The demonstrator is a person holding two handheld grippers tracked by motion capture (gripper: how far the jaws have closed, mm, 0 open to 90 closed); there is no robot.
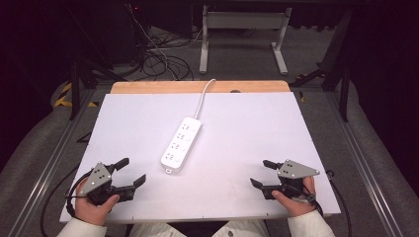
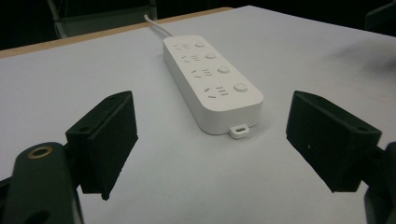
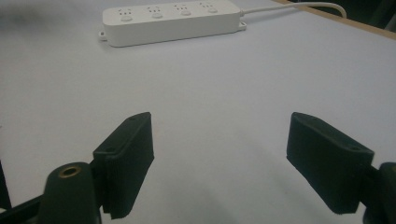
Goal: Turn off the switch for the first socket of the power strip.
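So far nothing handled: the white power strip [image 1: 181, 143] lies mid-table, cord running to the far edge. Left gripper [image 1: 129, 173] and right gripper [image 1: 261, 173] rest near the front corners, jaws wide apart, empty. All work remains, by my reading.

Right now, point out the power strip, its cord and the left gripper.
power strip [image 1: 181, 143], high view, middle of its top face
cord [image 1: 202, 98], high view, mid-length
left gripper [image 1: 132, 171], high view, between its fingertips
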